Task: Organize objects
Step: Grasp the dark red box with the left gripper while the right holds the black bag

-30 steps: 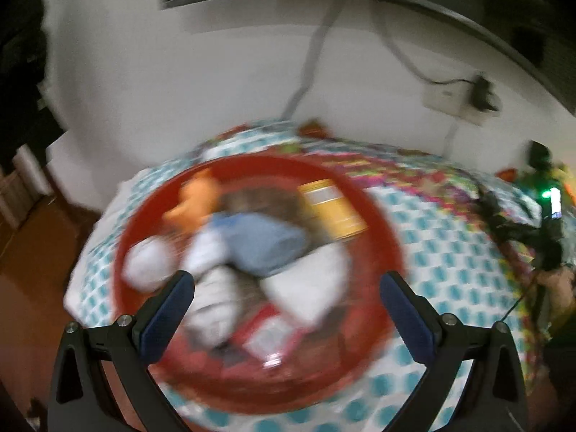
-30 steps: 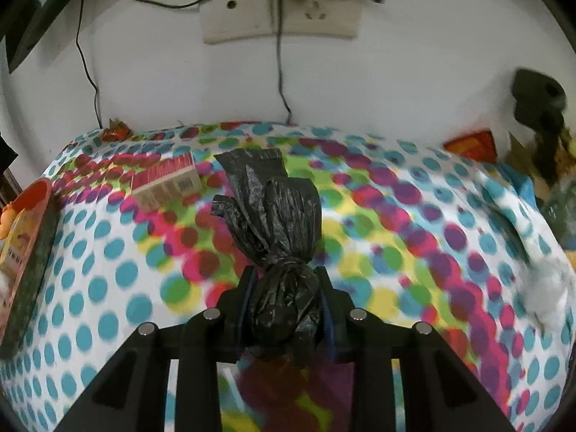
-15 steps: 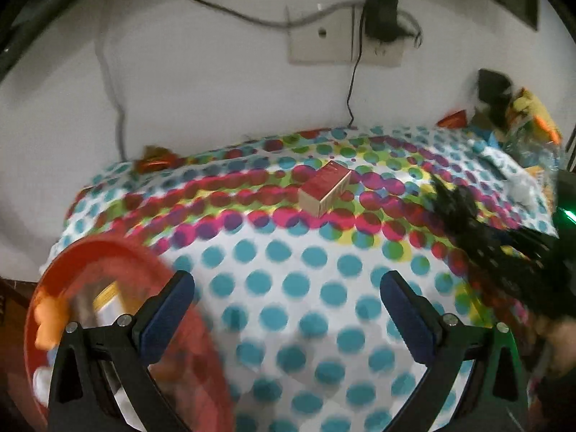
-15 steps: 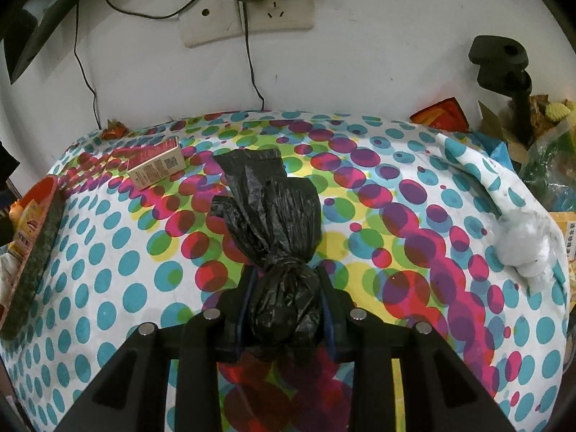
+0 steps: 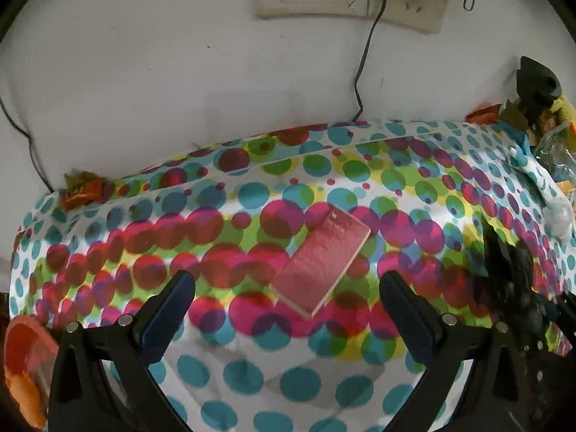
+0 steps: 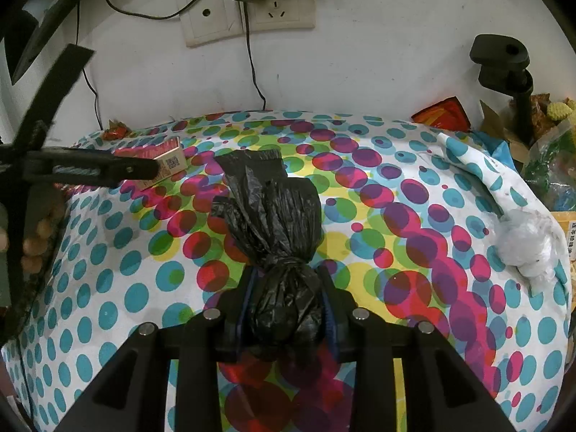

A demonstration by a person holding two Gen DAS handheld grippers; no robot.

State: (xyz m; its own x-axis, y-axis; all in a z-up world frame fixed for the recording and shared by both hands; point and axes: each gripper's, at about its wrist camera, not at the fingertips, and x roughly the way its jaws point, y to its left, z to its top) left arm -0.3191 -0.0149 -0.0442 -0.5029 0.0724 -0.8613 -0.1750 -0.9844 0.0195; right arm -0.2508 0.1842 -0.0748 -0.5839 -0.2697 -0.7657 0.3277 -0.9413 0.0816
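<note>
A knotted black bag point(image 6: 277, 237) is clamped at its neck between the jaws of the right gripper point(image 6: 284, 298), above the dotted cloth of the counter point(image 6: 414, 252); what the bag holds cannot be seen. The jaws of the left gripper point(image 5: 288, 298) are held wide apart just short of a red box point(image 5: 322, 262) lying flat on the counter. Left of the box, an orange basin's rim point(image 5: 21, 345) is glimpsed, its contents blurred.

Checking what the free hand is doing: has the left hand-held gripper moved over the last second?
Yes. The left hand-held gripper has swung right, away from the red basin now at the frame's left edge, and hangs open over the red box.
</note>
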